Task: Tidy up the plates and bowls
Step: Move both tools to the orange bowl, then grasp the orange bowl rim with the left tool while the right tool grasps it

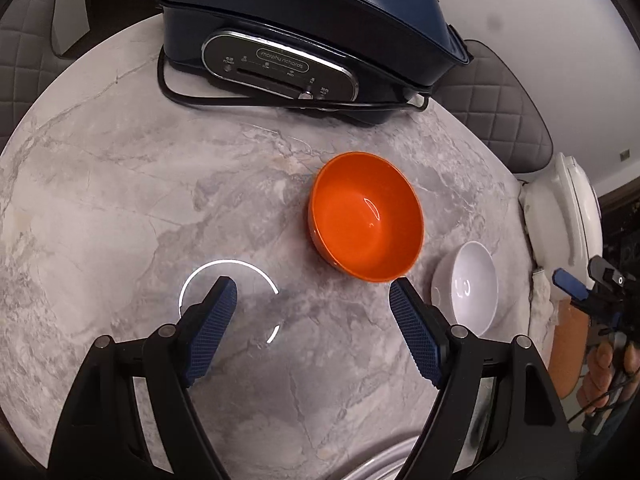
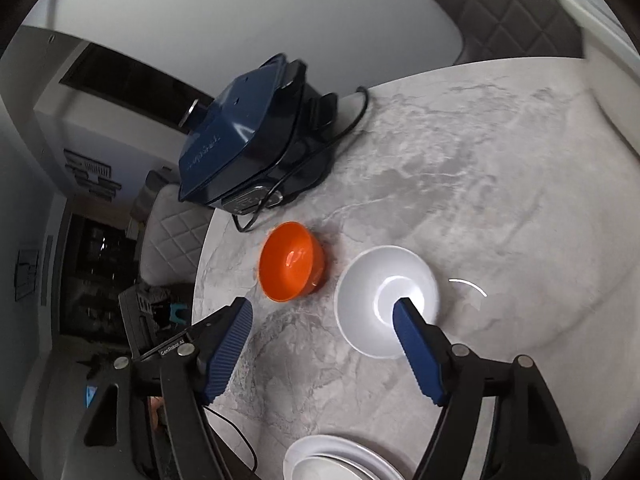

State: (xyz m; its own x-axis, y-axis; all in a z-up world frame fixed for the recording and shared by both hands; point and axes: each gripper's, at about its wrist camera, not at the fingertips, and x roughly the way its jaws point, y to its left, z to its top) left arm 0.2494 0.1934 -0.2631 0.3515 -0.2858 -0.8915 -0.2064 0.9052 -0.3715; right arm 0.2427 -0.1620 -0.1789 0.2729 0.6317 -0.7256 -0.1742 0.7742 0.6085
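An orange bowl (image 1: 366, 218) stands upright on the marble table (image 1: 120, 200), with a white bowl (image 1: 468, 284) to its right. My left gripper (image 1: 312, 292) is open and empty, just short of the orange bowl. In the right wrist view the orange bowl (image 2: 290, 266) and white bowl (image 2: 386, 292) sit side by side. My right gripper (image 2: 324, 308) is open and empty above the table, its right finger (image 2: 416, 344) in front of the white bowl. A stack of white plates (image 2: 332, 460) lies at the bottom edge.
A dark blue electric grill (image 1: 304, 32) with a black cord (image 1: 180, 96) stands at the back of the table. Grey quilted chairs (image 1: 500, 104) surround the table. A white appliance (image 1: 564, 216) sits at the right edge. The right gripper also shows in the left wrist view (image 1: 588, 288).
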